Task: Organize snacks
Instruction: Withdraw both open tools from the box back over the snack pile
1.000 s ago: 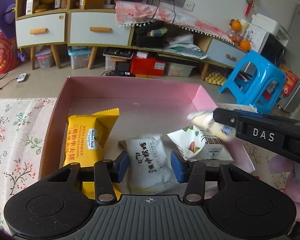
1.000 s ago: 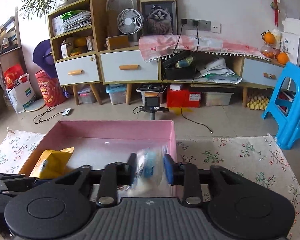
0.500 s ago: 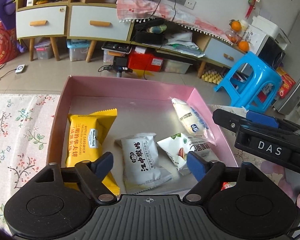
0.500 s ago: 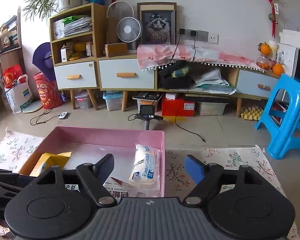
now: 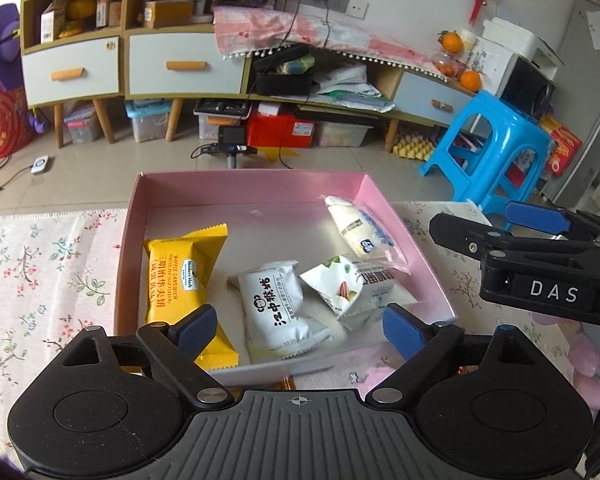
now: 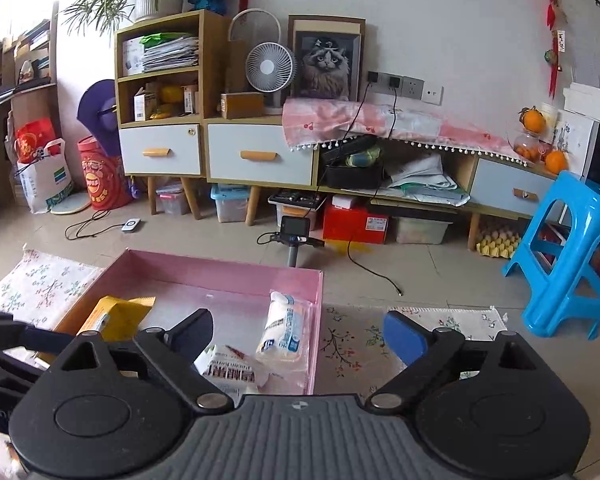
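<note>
On the left of the left wrist view, the floral tablecloth [image 5: 40,280] carries the pink box [image 5: 252,188], whose low walls keep loose packets together, which looks like the point of the sorting. Inside it, furthest left, the yellow waffle sandwich packet [image 5: 180,280] lies flat along the left wall. Beside it the white packet with black characters [image 5: 278,310] rests near the front wall, slightly tilted. To its right the white-and-green nut packet [image 5: 352,292] lies at an angle, partly under the long white packet with blue print [image 5: 360,230], which leans against the right wall.

The left gripper [image 5: 298,326] hangs over the front of the box with its jaws spread wide; they have just been opening, and nothing is pinched between them, the white packet lying free below. That reads as a release finished, with the tool clear of the snack.

At the far right of that view the right gripper [image 6: 298,330] reaches in from the side. In its own view its jaws have likewise just been opening and stand wide apart, empty, with the long packet lying in the right-hand corner of the box below them. All four visible snacks are in the box; I judge the next step to be fetching another, if any remain out of view.
</note>
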### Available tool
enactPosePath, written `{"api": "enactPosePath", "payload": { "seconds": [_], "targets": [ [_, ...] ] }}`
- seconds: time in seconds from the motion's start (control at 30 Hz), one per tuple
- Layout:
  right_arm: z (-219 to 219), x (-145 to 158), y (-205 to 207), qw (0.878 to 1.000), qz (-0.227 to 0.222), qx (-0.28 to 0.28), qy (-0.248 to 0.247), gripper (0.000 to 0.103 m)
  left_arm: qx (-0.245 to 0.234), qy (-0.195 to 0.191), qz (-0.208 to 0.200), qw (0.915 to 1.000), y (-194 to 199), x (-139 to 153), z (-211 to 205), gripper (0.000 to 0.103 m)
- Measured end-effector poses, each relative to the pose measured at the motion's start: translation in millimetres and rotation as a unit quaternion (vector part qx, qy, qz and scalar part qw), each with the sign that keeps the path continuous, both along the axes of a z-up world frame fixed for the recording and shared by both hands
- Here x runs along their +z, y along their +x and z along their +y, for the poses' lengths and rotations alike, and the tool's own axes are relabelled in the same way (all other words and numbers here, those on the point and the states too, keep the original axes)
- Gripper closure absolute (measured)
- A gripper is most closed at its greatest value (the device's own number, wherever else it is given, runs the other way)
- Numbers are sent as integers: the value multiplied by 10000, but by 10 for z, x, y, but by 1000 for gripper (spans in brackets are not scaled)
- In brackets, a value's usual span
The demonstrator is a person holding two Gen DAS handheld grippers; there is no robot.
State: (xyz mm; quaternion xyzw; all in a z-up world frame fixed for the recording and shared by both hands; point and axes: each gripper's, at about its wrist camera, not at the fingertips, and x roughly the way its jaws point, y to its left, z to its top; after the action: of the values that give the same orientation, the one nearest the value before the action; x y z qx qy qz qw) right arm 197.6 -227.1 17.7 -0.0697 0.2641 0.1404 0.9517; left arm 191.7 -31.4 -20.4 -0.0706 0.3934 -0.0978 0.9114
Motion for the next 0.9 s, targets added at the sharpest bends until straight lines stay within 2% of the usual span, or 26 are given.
{"api": "enactPosePath", "payload": {
  "seconds": [0.4, 0.63, 0.9],
  "targets": [
    [-307, 83, -323, 9996, 164, 65, 225, 15, -270, 240, -114, 9993, -421, 105, -44, 5],
    [-499, 5, -583, 9977, 409, 155, 513, 14, -229, 87, -120, 9996, -672, 103, 4, 4],
    [-532, -92, -946, 9974, 359, 502, 376, 13, -228, 110, -185, 9995, -1011, 16, 67, 4]
  ]
}}
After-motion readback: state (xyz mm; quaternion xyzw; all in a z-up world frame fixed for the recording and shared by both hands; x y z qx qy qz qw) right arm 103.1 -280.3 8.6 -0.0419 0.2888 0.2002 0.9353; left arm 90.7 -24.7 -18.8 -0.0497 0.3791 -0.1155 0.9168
